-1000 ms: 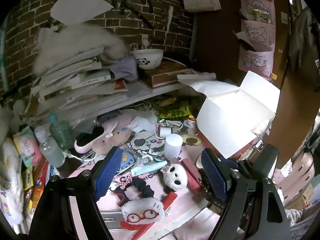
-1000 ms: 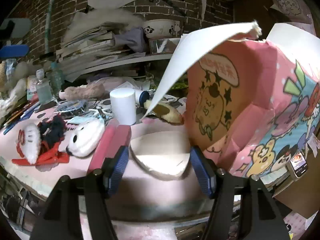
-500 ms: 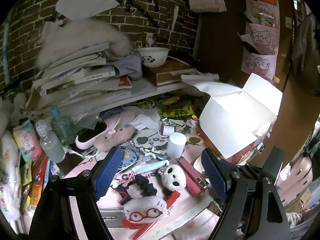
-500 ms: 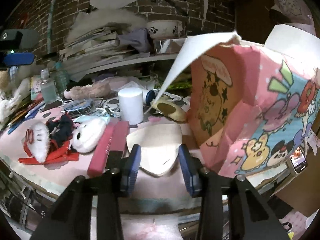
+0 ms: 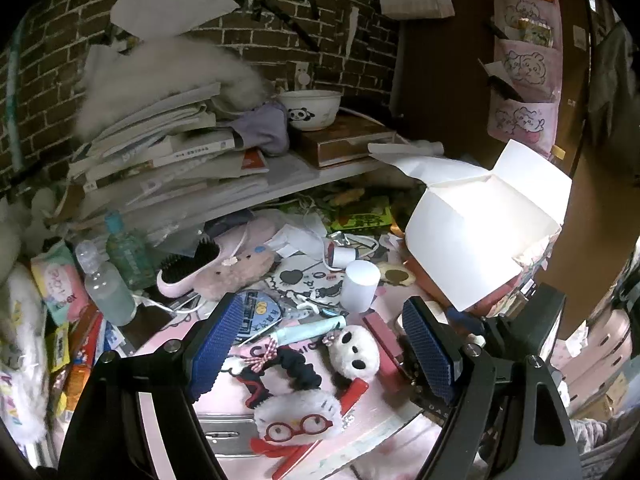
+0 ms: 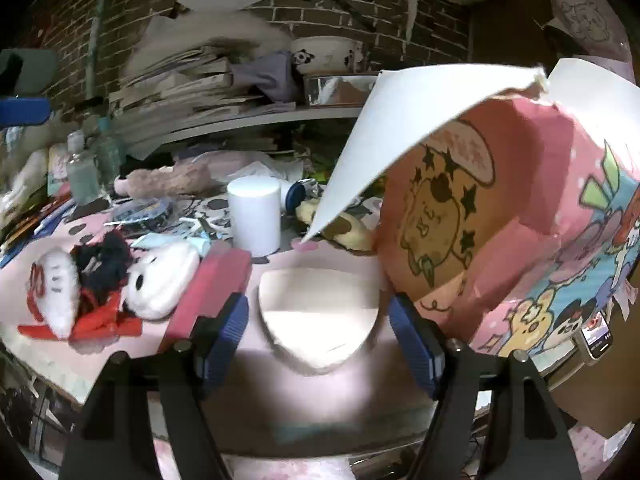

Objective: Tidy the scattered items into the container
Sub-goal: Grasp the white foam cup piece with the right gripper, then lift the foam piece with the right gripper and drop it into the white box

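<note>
My right gripper (image 6: 318, 330) pinched in half a second ago and now its jaws are opening again, the blue pads standing either side of the pale heart-shaped piece (image 6: 320, 312) at lower centre without pressing it. Just left of it I see the pink flat case (image 6: 210, 286), then the white panda plush (image 6: 160, 284) and the red-and-black hair clips (image 6: 90, 280) at the left. Behind them stands the white cylinder (image 6: 254, 216), mid-frame. The pink cartoon box (image 6: 500, 216), our container, fills the right side with its white flap raised.

My left gripper (image 5: 320, 348) hangs wide, nothing between its pads. Below it lies the glasses plush (image 5: 298, 416); farther up, the hairbrush (image 5: 188, 270), and the panda bowl (image 5: 310, 108) on the shelf at upper centre.
</note>
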